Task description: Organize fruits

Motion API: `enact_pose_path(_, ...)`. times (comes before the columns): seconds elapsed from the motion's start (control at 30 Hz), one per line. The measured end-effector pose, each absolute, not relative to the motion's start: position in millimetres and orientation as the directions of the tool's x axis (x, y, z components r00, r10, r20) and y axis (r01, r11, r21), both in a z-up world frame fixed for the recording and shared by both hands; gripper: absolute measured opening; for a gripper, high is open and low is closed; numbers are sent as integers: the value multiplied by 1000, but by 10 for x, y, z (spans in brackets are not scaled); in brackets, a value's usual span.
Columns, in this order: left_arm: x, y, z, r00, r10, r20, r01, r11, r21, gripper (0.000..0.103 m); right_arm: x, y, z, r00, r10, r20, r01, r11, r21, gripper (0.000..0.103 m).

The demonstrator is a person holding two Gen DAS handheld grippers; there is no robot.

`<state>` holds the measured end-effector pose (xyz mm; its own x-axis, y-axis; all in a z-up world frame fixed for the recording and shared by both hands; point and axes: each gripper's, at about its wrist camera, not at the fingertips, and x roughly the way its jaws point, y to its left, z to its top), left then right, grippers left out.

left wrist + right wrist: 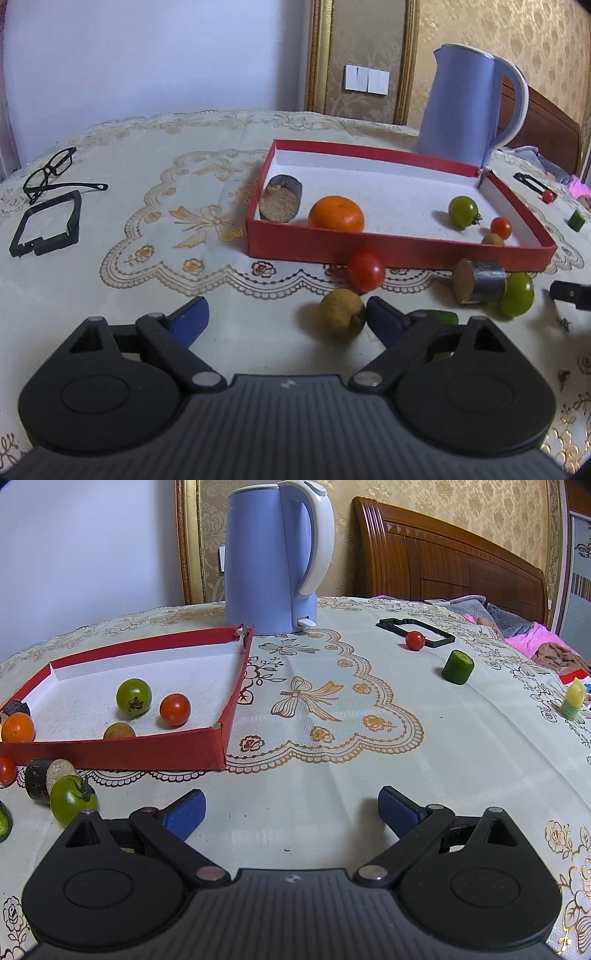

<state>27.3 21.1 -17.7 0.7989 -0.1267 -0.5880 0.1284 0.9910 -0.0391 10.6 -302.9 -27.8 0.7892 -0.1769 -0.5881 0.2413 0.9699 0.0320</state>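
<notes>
1. Left wrist view: the left gripper is spread wide above the lace tablecloth, gripping nothing. A brownish round fruit lies between the blue pads, touching or just beside the right pad and clear of the left one.
2. Just beyond it, a red cherry tomato sits against the front wall of the red cardboard tray.
3. Inside the tray: a dark-skinned cut piece at the left, an orange beside it, and at the right a green tomato, a small red tomato and another brown fruit.
4. In front of the tray's right end, a dark cylinder-shaped slice touches a green tomato on the cloth.
5. A blue kettle stands behind the tray; eyeglasses and a black frame lie far left.
6. Right wrist view: the right gripper is released, spread over bare cloth with nothing between its pads.
7. The tray is at the left with the same fruits; to the right, well apart, lie a red tomato by a black frame and a cucumber chunk.
</notes>
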Motion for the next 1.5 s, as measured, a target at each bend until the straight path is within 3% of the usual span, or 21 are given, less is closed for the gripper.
enact_pose_path(0.1, 259, 192, -175, 804, -136, -579, 140, 989, -38, 82, 105, -3030, -277, 789, -177, -588, 241, 970, 32, 100)
enact_pose_path(0.27, 233, 115, -183, 793, -184, -580, 199, 979, -38, 56, 106, -3030, -277, 789, -177, -588, 241, 970, 32, 100)
enact_pose_path(0.5, 226, 83, -184, 792, -180, -583, 206, 978, -23, 56, 105, -3031, -279, 789, -177, -588, 241, 970, 32, 100)
enact_pose_path(0.63, 220, 76, -179, 796, -180, -578, 208, 978, -18, 38, 105, -3032, -278, 790, -177, -588, 241, 970, 33, 100)
enact_pose_path(0.77, 210, 63, -177, 795, -189, -576, 221, 975, -15, 30, 106, -3031, -276, 789, -177, -588, 241, 970, 32, 100)
enact_pose_path(1.5, 285, -32, 80, 827, -211, -521, 239, 971, -14, 28, 106, -3034, -275, 790, -176, -587, 241, 970, 34, 100)
